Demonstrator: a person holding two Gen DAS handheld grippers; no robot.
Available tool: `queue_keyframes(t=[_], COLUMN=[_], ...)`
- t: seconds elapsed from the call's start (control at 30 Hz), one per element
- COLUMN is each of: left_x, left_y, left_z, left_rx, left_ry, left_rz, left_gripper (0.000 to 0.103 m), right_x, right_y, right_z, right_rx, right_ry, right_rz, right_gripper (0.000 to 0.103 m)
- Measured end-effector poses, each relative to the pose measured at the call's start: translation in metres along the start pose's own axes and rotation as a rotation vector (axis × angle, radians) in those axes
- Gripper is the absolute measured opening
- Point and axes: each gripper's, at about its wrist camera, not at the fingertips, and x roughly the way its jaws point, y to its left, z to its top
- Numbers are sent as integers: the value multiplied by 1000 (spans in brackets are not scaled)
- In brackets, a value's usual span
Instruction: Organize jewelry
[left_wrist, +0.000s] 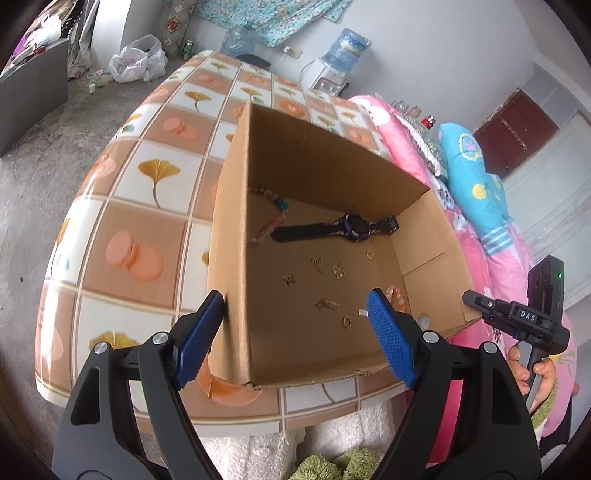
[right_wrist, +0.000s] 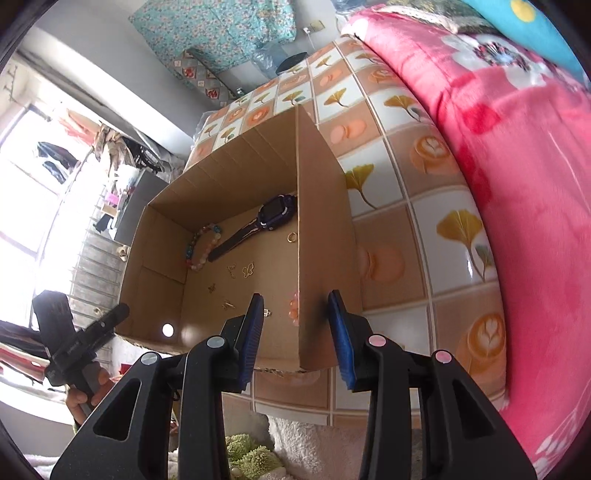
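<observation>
Both grippers straddle opposite cardboard box (left_wrist: 332, 166) walls, left gripper (left_wrist: 299, 332) and right gripper (right_wrist: 297, 325) open, unclamped; close squarely on each wall before lifting.

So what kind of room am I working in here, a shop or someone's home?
Most likely a lived-in bedroom at home. A pink floral blanket and blue pillow lie beside the tiled-pattern table, a water dispenser stands by the wall, and clothes hang at the window.
</observation>
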Motion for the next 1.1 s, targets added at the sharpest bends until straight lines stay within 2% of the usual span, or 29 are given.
queue_keyframes(t=[0.1, 0.2, 0.27, 0.3, 0.33, 0.47, 0.53, 0.67, 0.73, 0.8, 0.93, 1.1], left_x=[-3, -16, -28, -36, -42, -63, -66, -68, -63, -59, -46, -28], left_y=[-4, -12, -18, -22, -25, -36, -40, -49, -56, -60, -69, -80], left_z=[-6, -15, -22, -28, -32, -51, -56, -64, -66, -68, -72, -78], left_rx=[35, 89, 129, 154, 170, 194, 177, 165, 167, 181, 196, 194], left_ry=[-23, -81, -126, -158, -185, -264, -261, -270, -258, -233, -158, -95], left_rz=[21, 93, 131, 157, 178, 293, 331, 384, 447, 466, 457, 468], left_gripper=[75, 77, 79, 85, 86, 92, 92, 93, 93, 93, 93, 93], right_x=[-6, -26, -41, -49, -54, -60, -55, -35, -26, -18, -9, 4], right_y=[0, 7, 12, 16, 20, 43, 53, 64, 71, 81, 96, 103], right_z=[-6, -18, -28, -36, -42, -71, -83, -92, -95, -98, -101, -105], right_rx=[2, -24, -51, -75, -97, -230, -272, -274, -281, -299, -340, -368], right_ry=[-23, -97, -140, -161, -171, -153, -127, -93, -88, -88, -107, -80], right_rz=[0, -60, -99, -118, -134, -210, -230, -209, -200, -198, -205, -203], right_gripper=[36, 37, 45, 47, 51, 67, 69, 70, 70, 71, 74, 74])
